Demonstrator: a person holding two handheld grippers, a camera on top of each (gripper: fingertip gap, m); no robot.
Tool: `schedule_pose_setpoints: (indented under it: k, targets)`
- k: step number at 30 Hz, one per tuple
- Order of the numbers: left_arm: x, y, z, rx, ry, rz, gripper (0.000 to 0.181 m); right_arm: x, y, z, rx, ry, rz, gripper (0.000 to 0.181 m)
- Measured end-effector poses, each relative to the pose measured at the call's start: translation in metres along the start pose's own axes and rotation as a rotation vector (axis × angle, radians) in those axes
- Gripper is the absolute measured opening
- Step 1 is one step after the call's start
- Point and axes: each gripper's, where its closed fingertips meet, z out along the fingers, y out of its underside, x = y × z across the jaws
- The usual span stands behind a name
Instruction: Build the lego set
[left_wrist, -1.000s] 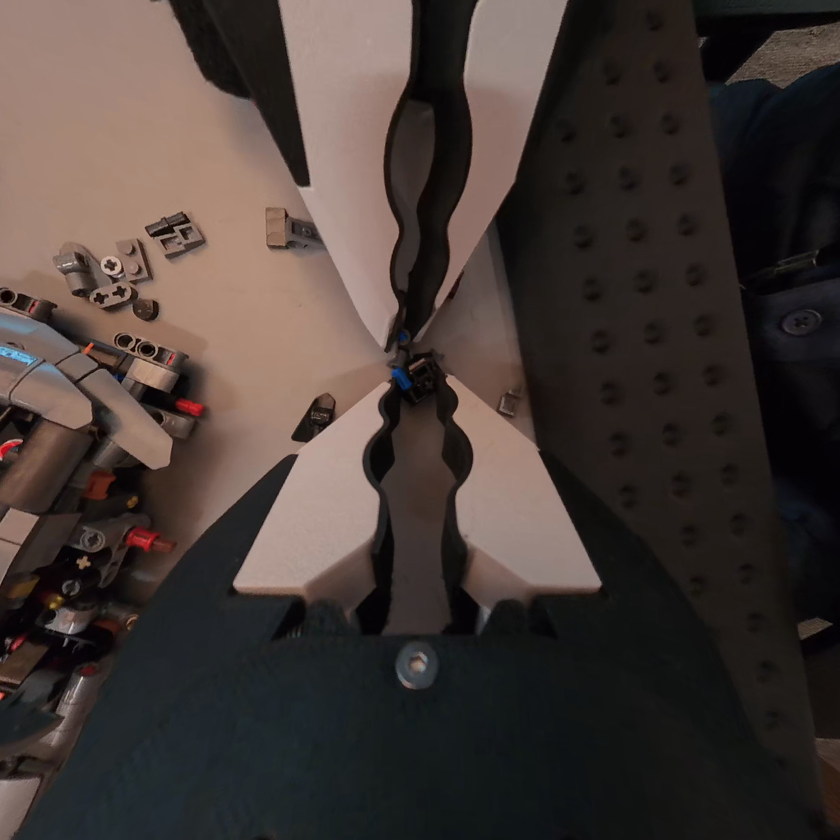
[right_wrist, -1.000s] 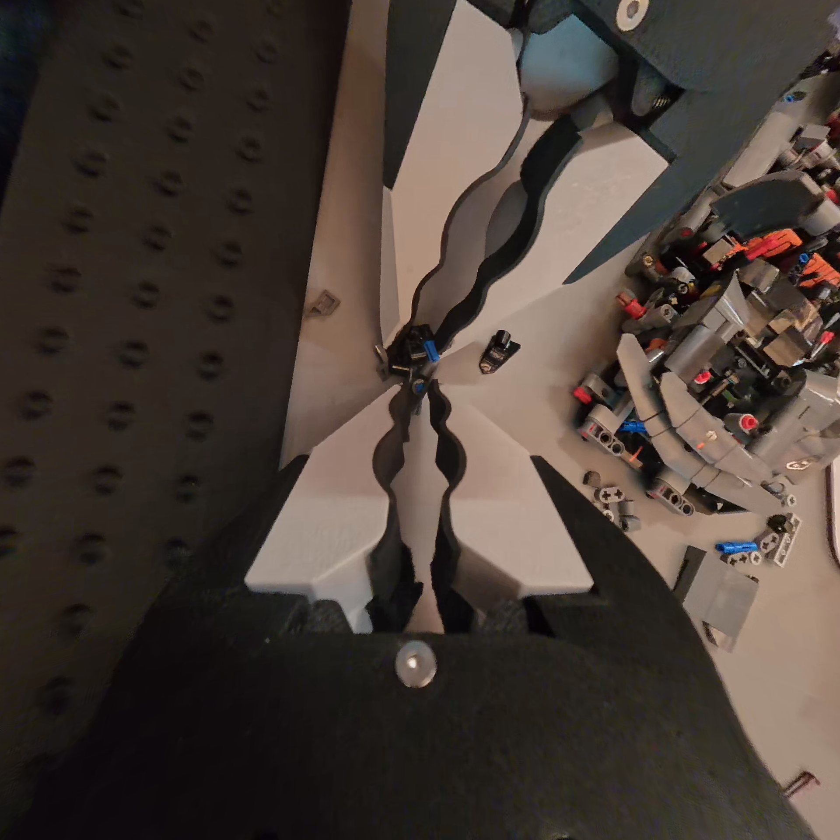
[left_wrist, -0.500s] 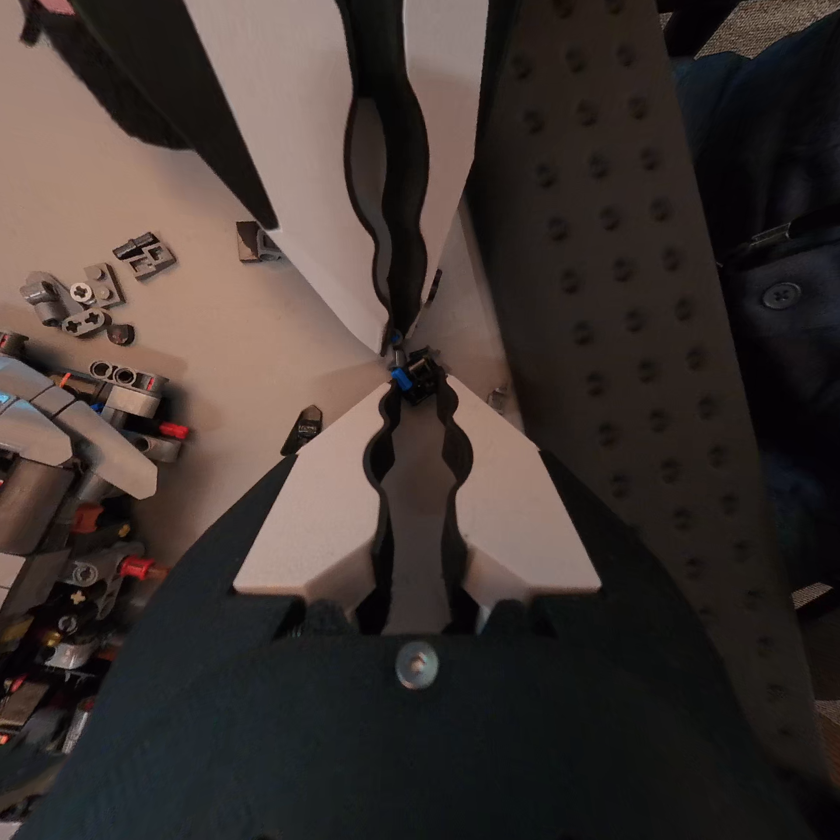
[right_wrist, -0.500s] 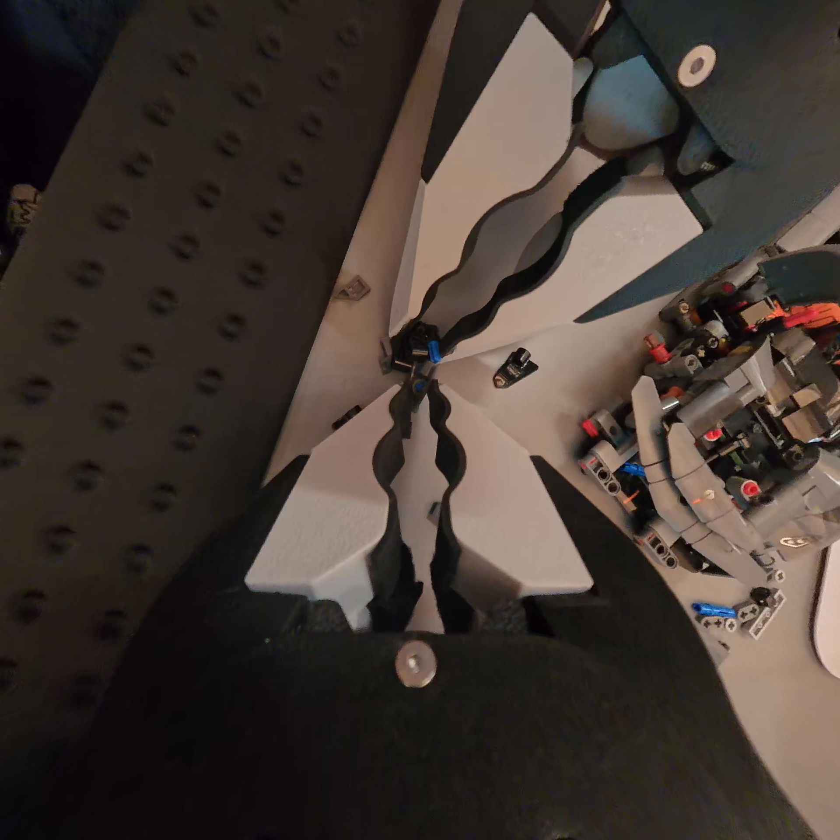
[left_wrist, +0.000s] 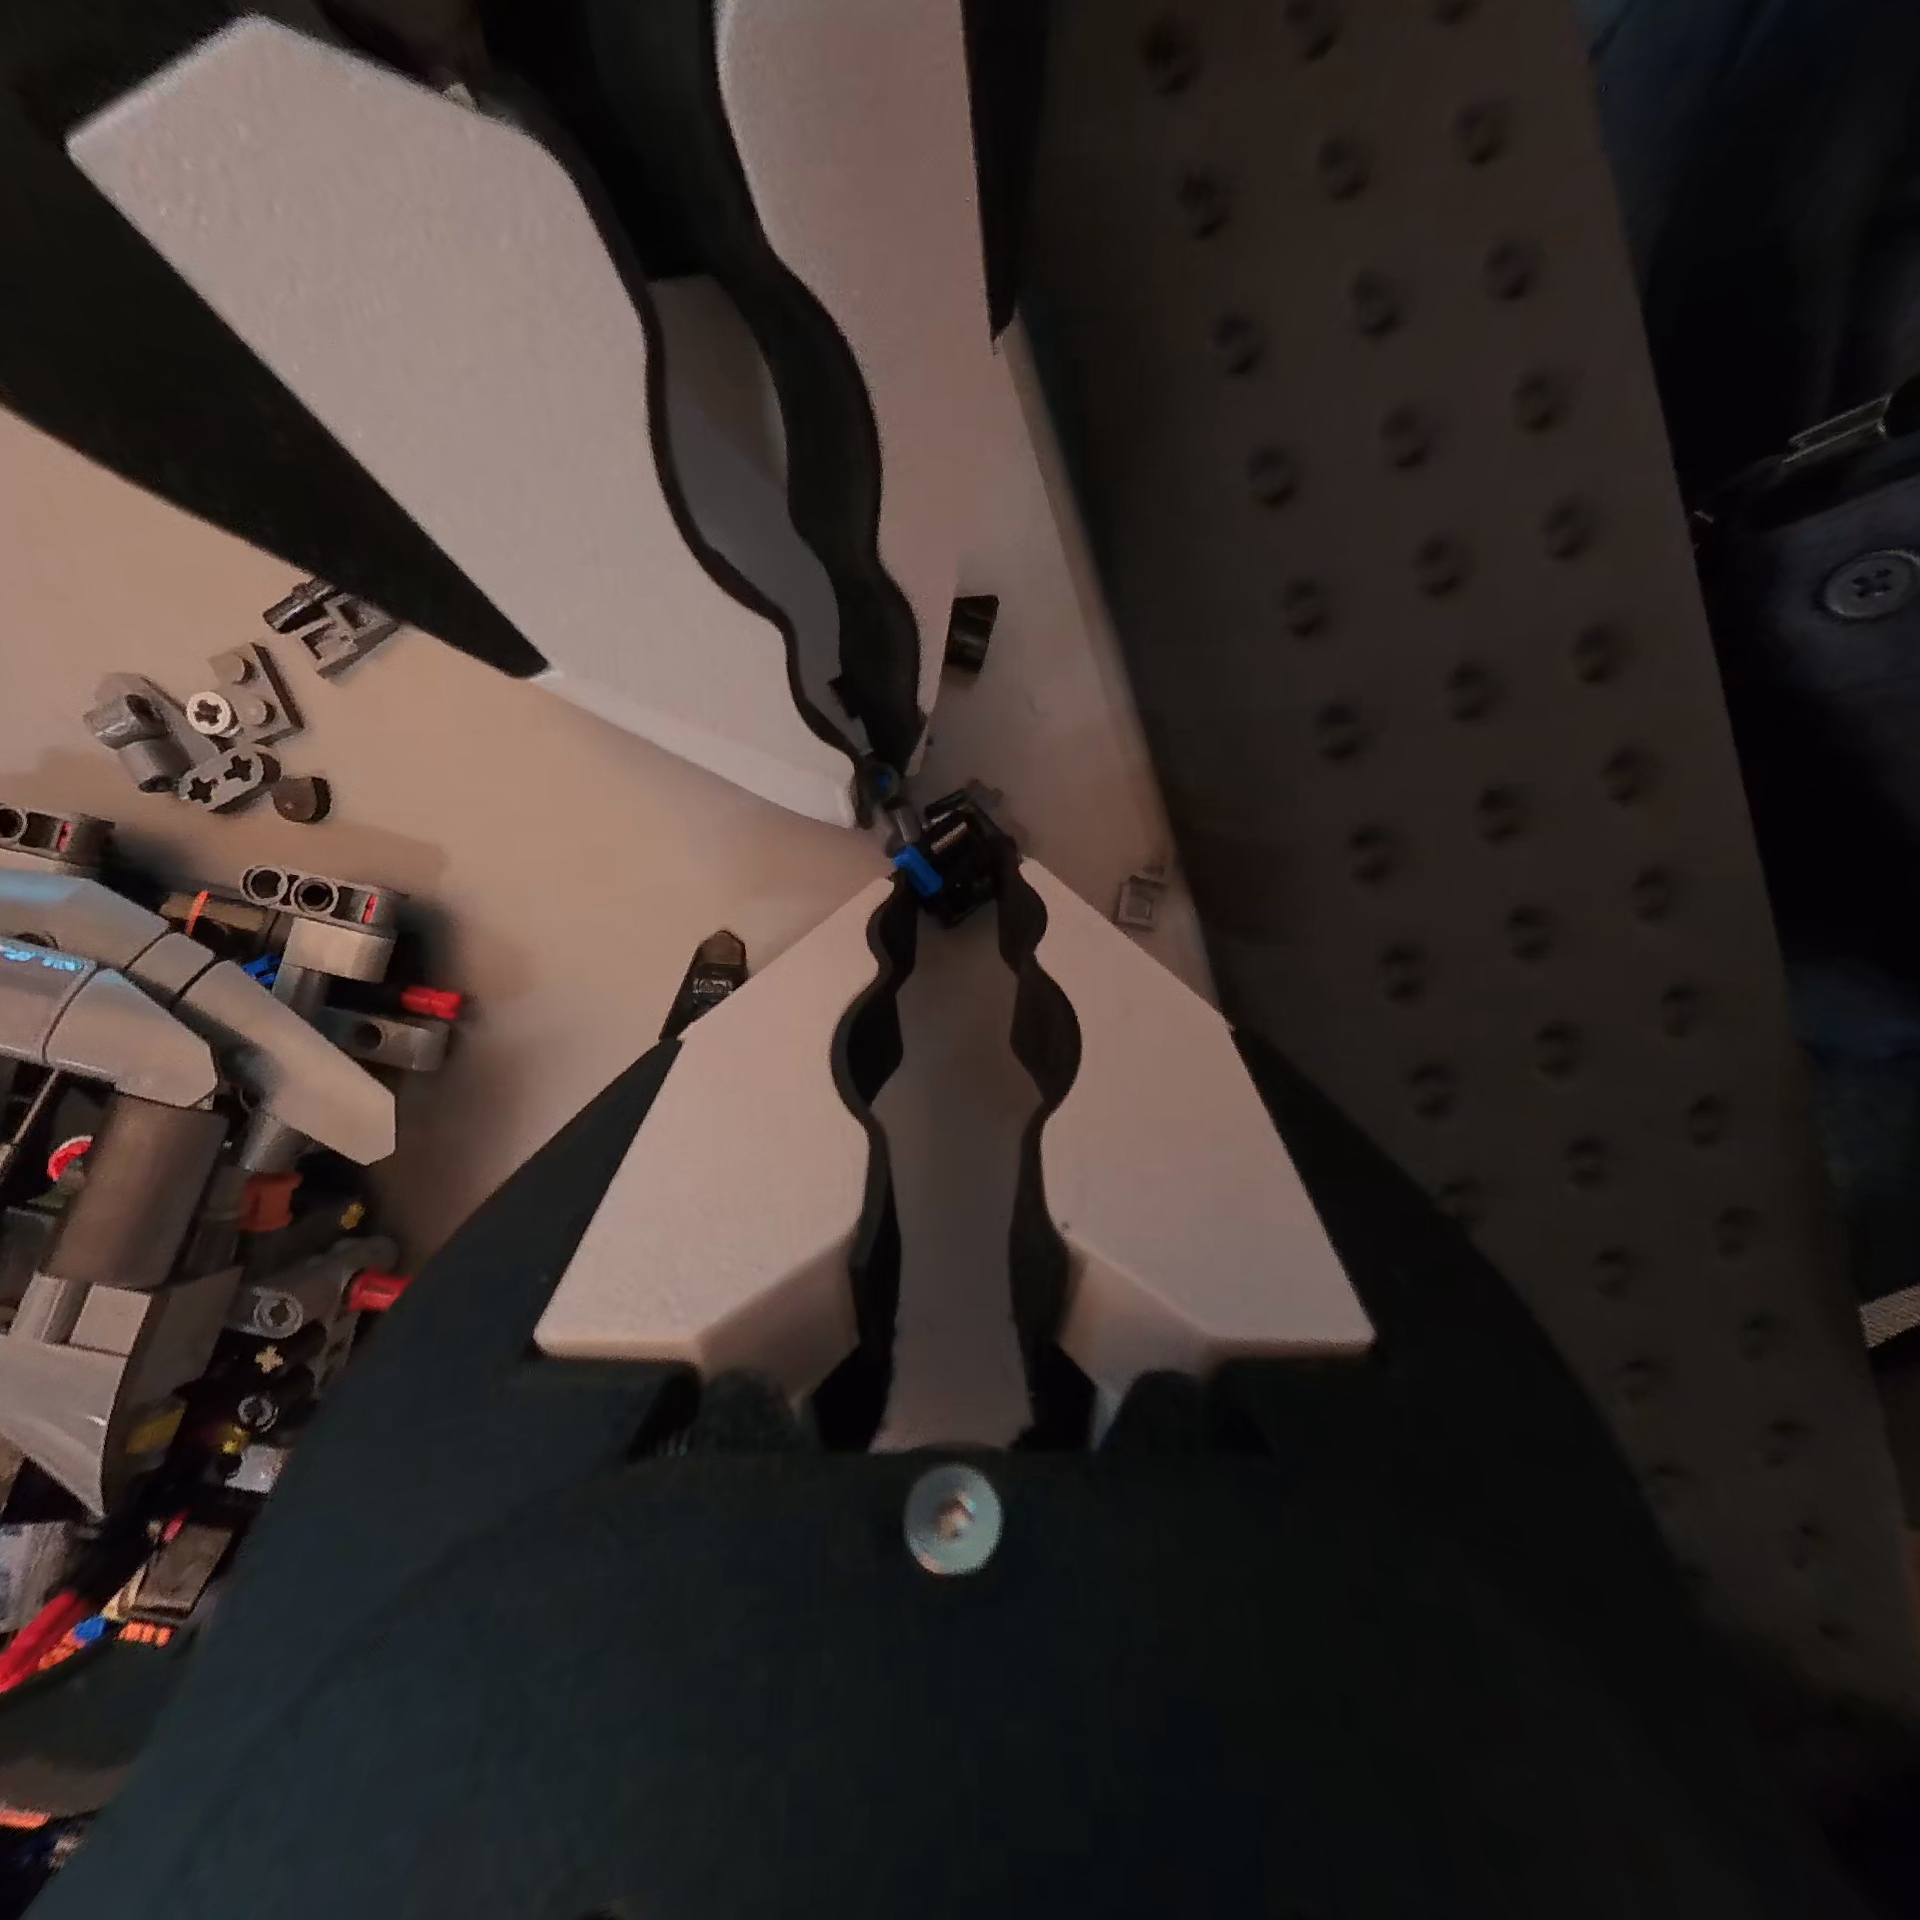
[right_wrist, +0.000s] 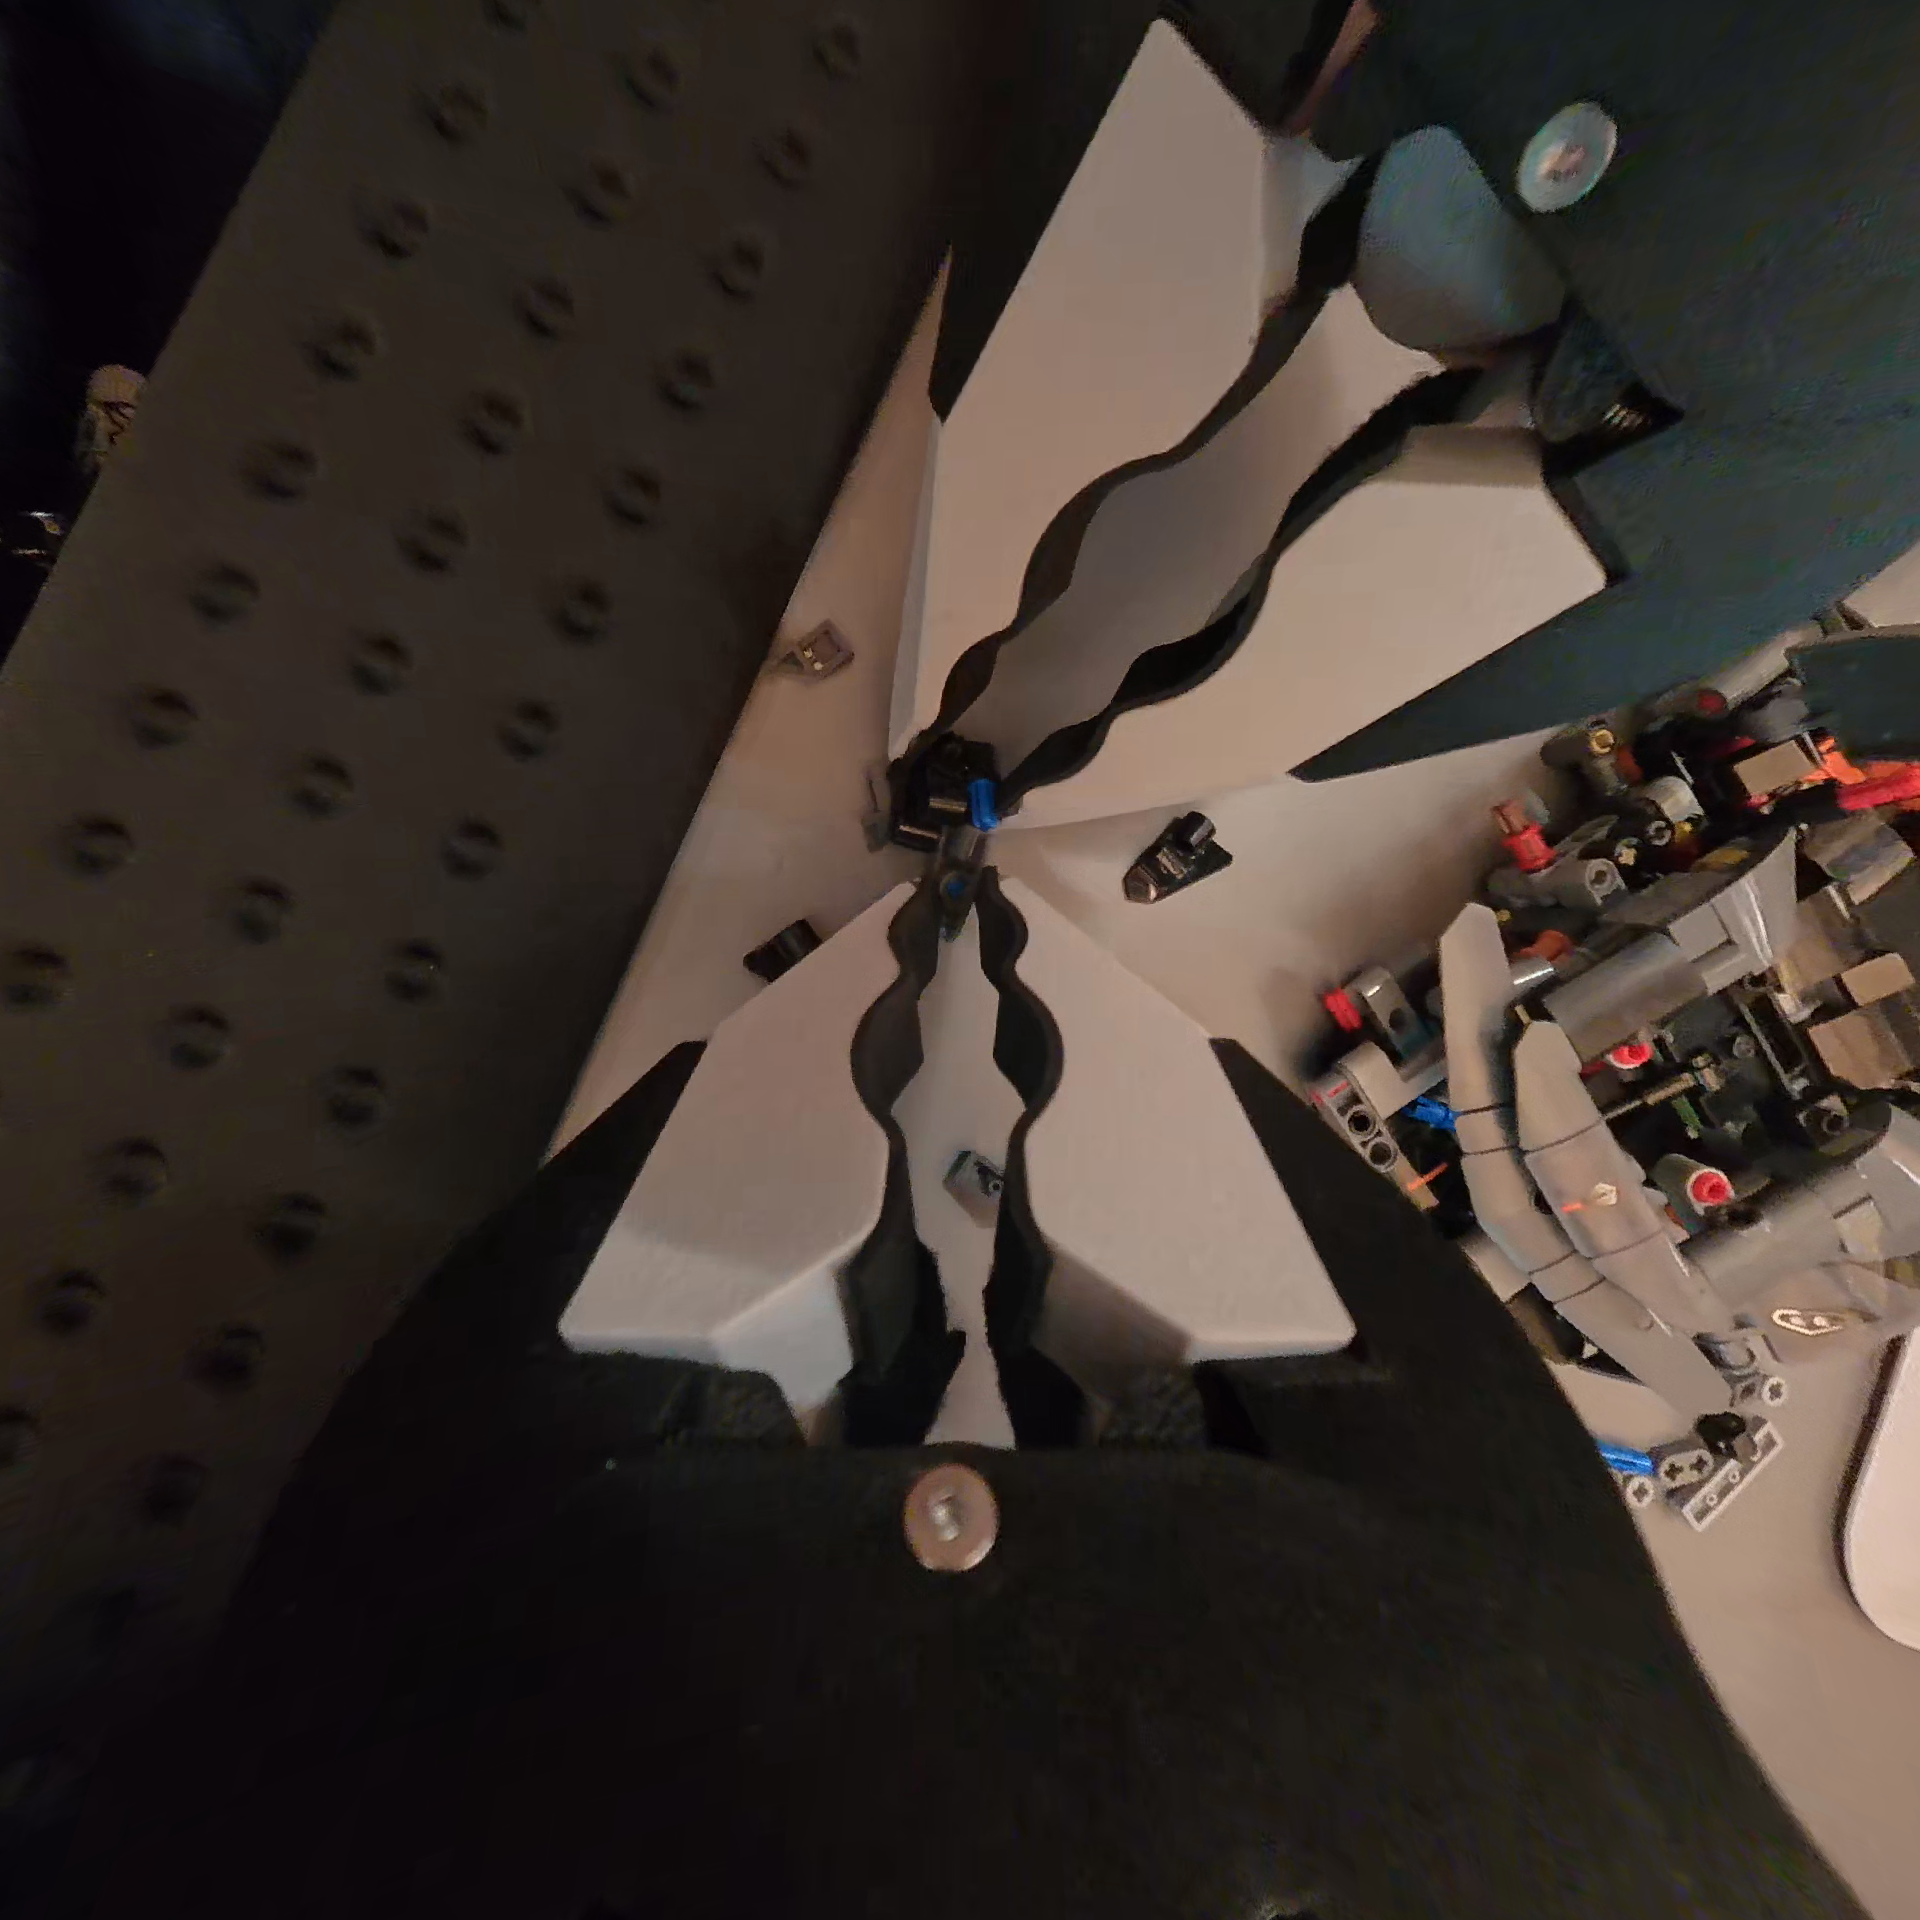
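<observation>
Mating: two small lego pieces met tip to tip above the pale tabletop (left_wrist: 582, 790), each gripper presenting its part to the other.
Left gripper (left_wrist: 951, 888): clenched on a small black lego block with a blue pin (left_wrist: 951, 857), pinched right at its fingertips, likely so the pin side stayed exposed.
Right gripper (right_wrist: 951, 894): clenched on a thin dark-grey lego connector with a blue spot (right_wrist: 954, 871), just ahead of its tips and touching the block.
Reason for hold: tip-only grips probably left the joint free; alignment looked close, whether seated I could not tell.
Main build: large grey lego model with red and orange pins (right_wrist: 1621, 1122) sat well off to the right gripper's right, apart from the joining.
Nearby loose parts: black wedge-shaped piece (right_wrist: 1174, 857) just right of the joint; small dark piece (right_wrist: 784, 945) to its left; small grey tile (right_wrist: 977, 1179) under the right gripper's fingers.
Obstruction: wide dark studded strip (right_wrist: 364, 675) ran close along the right gripper's left, limiting swing that way.
</observation>
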Motion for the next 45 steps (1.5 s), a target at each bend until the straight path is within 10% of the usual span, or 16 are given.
schedule_pose_setpoints:
  k: [1,45]
  targets:
    - [0.0,0.0,0.0,-0.001,0.0,0.004,0.013,0.0,0.0,0.0,-0.002,0.0,-0.002,0.005]
    - [-0.027,0.0,-0.007,0.158,-0.238,-0.161,0.014,0.022,0.01,-0.001,0.039,0.088,0.237,0.004]
